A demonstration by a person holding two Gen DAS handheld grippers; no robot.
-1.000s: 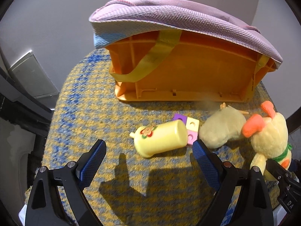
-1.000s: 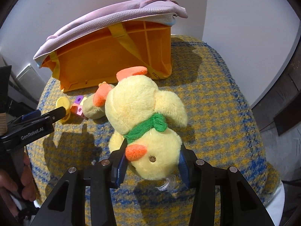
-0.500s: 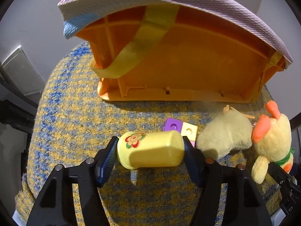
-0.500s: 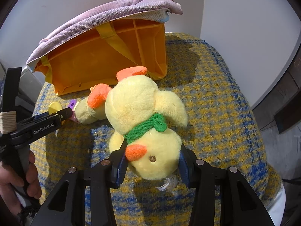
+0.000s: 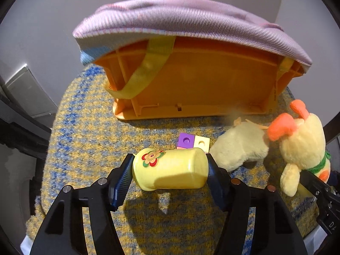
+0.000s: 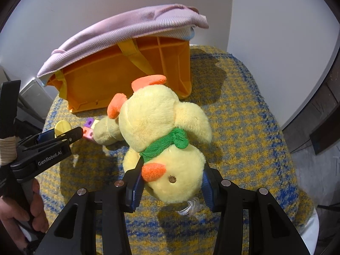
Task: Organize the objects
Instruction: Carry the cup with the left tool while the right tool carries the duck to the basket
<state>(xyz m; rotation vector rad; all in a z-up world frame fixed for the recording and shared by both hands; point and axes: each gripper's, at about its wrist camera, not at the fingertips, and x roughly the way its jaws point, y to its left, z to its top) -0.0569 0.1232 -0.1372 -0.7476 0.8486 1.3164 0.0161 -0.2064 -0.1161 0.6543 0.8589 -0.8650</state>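
Observation:
My left gripper [image 5: 169,170] is shut on a yellow toy bottle [image 5: 170,171] with a flower sticker, held on its side just above the cloth. My right gripper [image 6: 171,188] is shut on the head of a yellow plush duck [image 6: 163,140] with a green scarf, held upside down; the duck also shows in the left wrist view [image 5: 301,146]. An orange storage basket [image 5: 197,80] with yellow straps stands behind, draped with a pink cloth [image 5: 191,23]. A pale green plush [image 5: 240,148] and coloured cubes [image 5: 193,142] lie in front of the basket.
Everything rests on a round table covered by a yellow and blue woven cloth [image 6: 244,114]. White walls stand close behind the basket. The left gripper [image 6: 48,146] and the hand holding it show at the left of the right wrist view.
My left gripper moved forward, closed on the yellow bottle and lifted it slightly. My right gripper kept hold of the duck and shifted little.

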